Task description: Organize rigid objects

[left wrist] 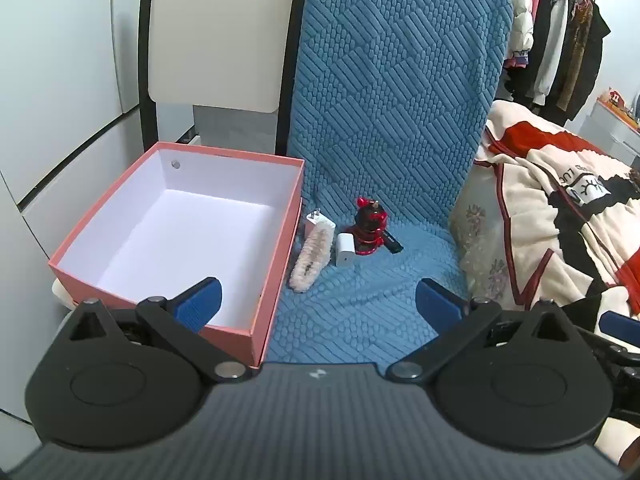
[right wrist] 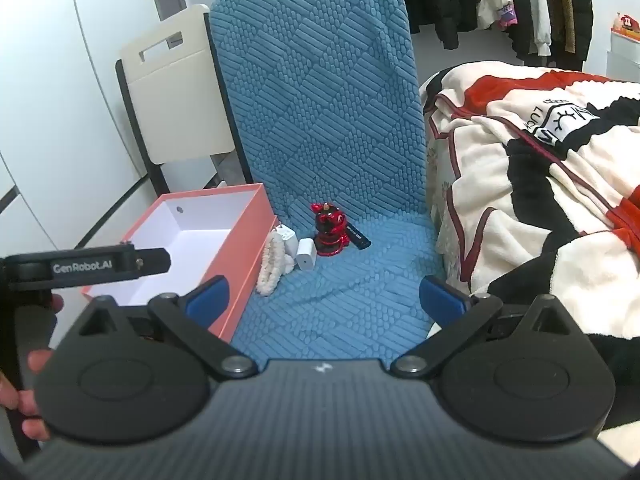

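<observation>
A pink box with a white inside stands open on the left of a blue chair seat. Beside it lie a fluffy beige hair clip, a white plug charger, a small white charger block, a red and black figurine and a black stick. My left gripper is open and empty, in front of them. In the right wrist view the box, clip, block, figurine and stick show too. My right gripper is open and empty.
A bed with a cream, red and black blanket borders the chair on the right. A folded cream chair leans behind the box. White cabinets are on the left. Clothes hang at the back right.
</observation>
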Demonstrator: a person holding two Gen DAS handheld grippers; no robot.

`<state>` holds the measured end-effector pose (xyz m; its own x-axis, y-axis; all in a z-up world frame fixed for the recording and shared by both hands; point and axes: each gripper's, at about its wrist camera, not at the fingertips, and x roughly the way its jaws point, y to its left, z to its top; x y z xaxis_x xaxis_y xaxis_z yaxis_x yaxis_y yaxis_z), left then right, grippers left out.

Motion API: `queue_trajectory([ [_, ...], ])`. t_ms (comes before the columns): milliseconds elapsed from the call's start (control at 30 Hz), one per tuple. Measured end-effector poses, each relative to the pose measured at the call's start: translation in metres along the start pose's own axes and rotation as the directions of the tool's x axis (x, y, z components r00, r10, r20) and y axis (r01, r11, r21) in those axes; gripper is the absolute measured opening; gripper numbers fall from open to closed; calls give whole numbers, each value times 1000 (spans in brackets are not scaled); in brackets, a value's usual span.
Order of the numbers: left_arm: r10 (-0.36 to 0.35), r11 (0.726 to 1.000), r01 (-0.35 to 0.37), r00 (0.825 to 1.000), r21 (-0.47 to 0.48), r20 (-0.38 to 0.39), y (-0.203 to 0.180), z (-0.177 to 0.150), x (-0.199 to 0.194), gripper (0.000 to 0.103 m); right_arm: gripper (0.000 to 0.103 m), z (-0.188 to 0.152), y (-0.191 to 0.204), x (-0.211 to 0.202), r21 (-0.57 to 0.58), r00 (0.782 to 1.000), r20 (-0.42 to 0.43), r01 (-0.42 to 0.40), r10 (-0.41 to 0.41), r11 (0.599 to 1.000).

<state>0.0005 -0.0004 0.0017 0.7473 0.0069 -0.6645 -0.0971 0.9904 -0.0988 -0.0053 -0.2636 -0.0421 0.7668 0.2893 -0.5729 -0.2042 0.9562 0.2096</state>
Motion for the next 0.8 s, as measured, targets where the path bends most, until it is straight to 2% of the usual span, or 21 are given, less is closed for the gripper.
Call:
queue_trajectory([
  [800, -33, 999, 33, 999, 20, -16, 9, -5, -1, 103, 103, -6, 3, 4, 43, 1000, 2, 26, -26, 999],
])
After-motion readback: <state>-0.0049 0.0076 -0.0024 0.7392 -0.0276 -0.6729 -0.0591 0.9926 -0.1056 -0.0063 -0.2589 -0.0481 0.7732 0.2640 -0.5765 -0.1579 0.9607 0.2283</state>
